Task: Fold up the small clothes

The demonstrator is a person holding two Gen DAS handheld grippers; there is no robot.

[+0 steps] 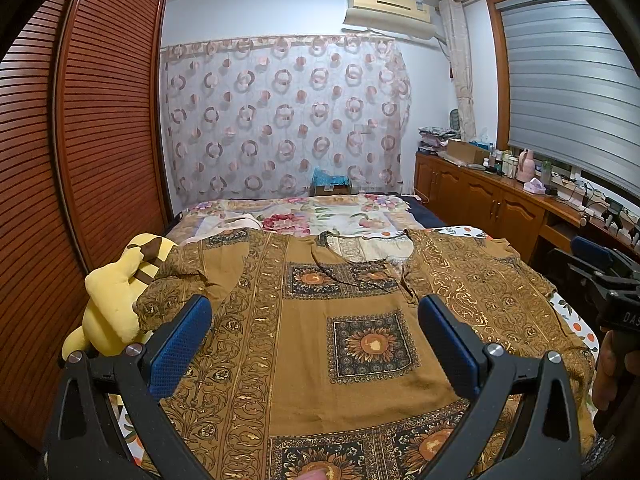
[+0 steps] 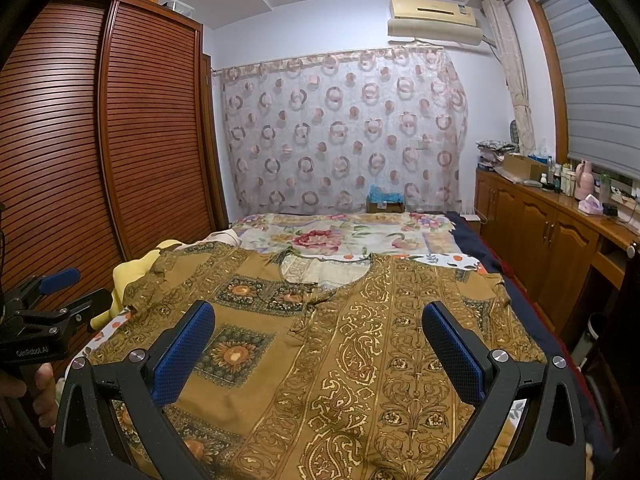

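A brown and gold patterned short-sleeved top (image 1: pixel 352 320) lies spread flat on the bed, neckline away from me; it also shows in the right wrist view (image 2: pixel 360 340). My left gripper (image 1: pixel 316 312) is open and empty, hovering above the top's left half. My right gripper (image 2: pixel 320 320) is open and empty above the right half. The right gripper shows at the right edge of the left wrist view (image 1: pixel 600 272), and the left gripper at the left edge of the right wrist view (image 2: pixel 60 292). The top's left sleeve (image 1: pixel 180 280) lies over a plush toy.
A yellow plush toy (image 1: pixel 116 300) sits at the bed's left edge by the louvred wardrobe (image 1: pixel 92 140). A floral bedspread (image 1: pixel 320 216) covers the far bed. A wooden cabinet (image 2: pixel 540 220) with bottles and boxes runs along the right wall under the window.
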